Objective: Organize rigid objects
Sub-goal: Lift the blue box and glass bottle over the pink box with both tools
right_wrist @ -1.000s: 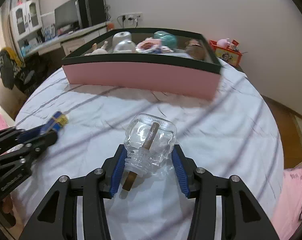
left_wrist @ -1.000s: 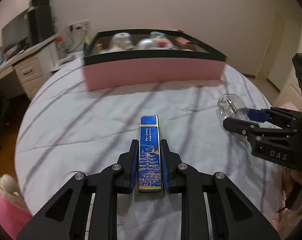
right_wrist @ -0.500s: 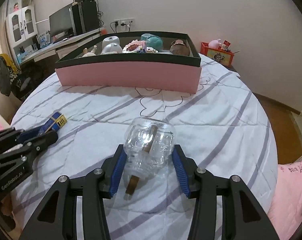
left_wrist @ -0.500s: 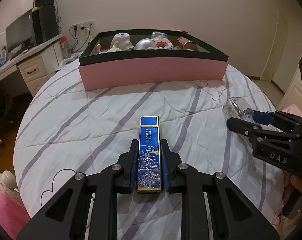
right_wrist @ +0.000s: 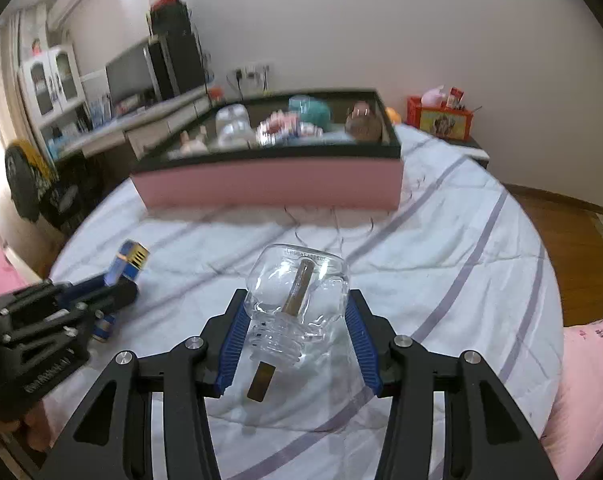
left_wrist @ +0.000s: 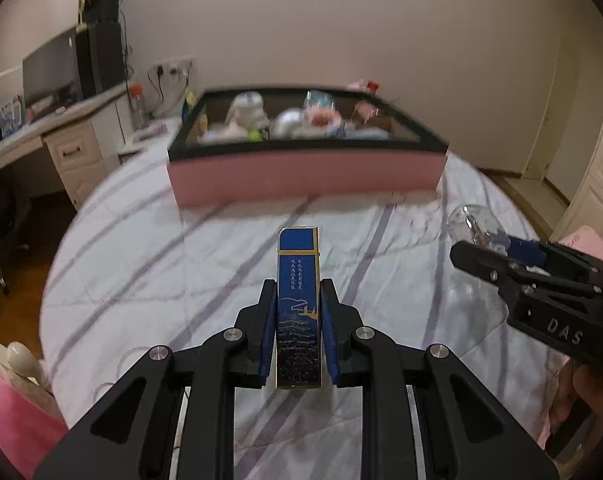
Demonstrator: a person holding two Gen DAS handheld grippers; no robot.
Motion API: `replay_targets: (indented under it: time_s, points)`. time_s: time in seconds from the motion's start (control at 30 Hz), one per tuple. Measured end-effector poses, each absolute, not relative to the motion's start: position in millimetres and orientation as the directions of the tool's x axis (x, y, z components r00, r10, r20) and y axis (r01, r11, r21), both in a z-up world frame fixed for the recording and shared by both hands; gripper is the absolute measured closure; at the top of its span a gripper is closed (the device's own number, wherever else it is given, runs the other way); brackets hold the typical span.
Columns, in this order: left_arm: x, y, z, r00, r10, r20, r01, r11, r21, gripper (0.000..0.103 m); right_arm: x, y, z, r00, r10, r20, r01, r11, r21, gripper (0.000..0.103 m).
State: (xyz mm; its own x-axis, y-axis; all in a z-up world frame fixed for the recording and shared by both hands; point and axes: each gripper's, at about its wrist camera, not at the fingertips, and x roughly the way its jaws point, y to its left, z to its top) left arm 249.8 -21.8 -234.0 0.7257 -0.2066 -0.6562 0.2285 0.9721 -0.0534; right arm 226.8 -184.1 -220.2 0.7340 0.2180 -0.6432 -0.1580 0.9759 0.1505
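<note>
My left gripper [left_wrist: 297, 312] is shut on a long blue box with gold drawings [left_wrist: 297, 280], held above the bed; it also shows in the right wrist view [right_wrist: 131, 258]. My right gripper [right_wrist: 299, 320] is shut on a clear skull-shaped glass bottle [right_wrist: 297, 292] with a brown stick inside; the bottle also shows in the left wrist view [left_wrist: 475, 226]. A pink box with a black rim [left_wrist: 301, 172] [right_wrist: 269, 182] stands ahead on the bed, holding several small objects.
The round bed has a white quilt with purple stripes [left_wrist: 141, 264]. A desk with monitor and drawers [left_wrist: 73, 140] stands left. A red container [right_wrist: 441, 118] sits behind the box on the right. Wooden floor [right_wrist: 573, 248] lies right of the bed.
Both grippers have risen and moved toward the pink box with their objects still held; the views now look more down into the box.
</note>
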Motion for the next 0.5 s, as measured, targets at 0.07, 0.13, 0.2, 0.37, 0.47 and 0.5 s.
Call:
replay_targets:
  time_s: [0.07, 0.13, 0.2, 0.37, 0.47, 0.5]
  points:
    - [247, -24, -222, 0.748, -0.213, -0.629, 0.231, 0.972, -0.054, 0.083, 218, -184, -207, 0.764, 0.221, -0.606, -0.157, 0.975, 0.157, 0.053]
    - [243, -27, -209, 0.776, -0.204, -0.597, 0.228, 0.973, -0.036, 0.083, 214, -183, -196, 0.780, 0.224, -0.584, -0.163, 0.974, 0.156, 0.053]
    - [238, -28, -193, 0.808, -0.188, -0.558, 0.213, 0.977, -0.020, 0.083, 206, -181, -181, 0.808, 0.218, -0.547, -0.165, 0.976, 0.145, 0.053]
    - [228, -31, -156, 0.865, -0.178, -0.470, 0.201, 0.979, 0.001, 0.083, 191, -173, -147, 0.861, 0.212, -0.463, -0.175, 0.977, 0.122, 0.053]
    - [221, -32, -139, 0.907, -0.138, -0.398, 0.157, 0.987, 0.015, 0.083, 186, -170, -131, 0.886, 0.197, -0.420, -0.170, 0.980, 0.101, 0.053]
    - [219, -32, -135, 0.915, -0.128, -0.382, 0.144, 0.989, 0.015, 0.083, 186, -168, -127, 0.892, 0.188, -0.411, -0.164, 0.982, 0.093, 0.053]
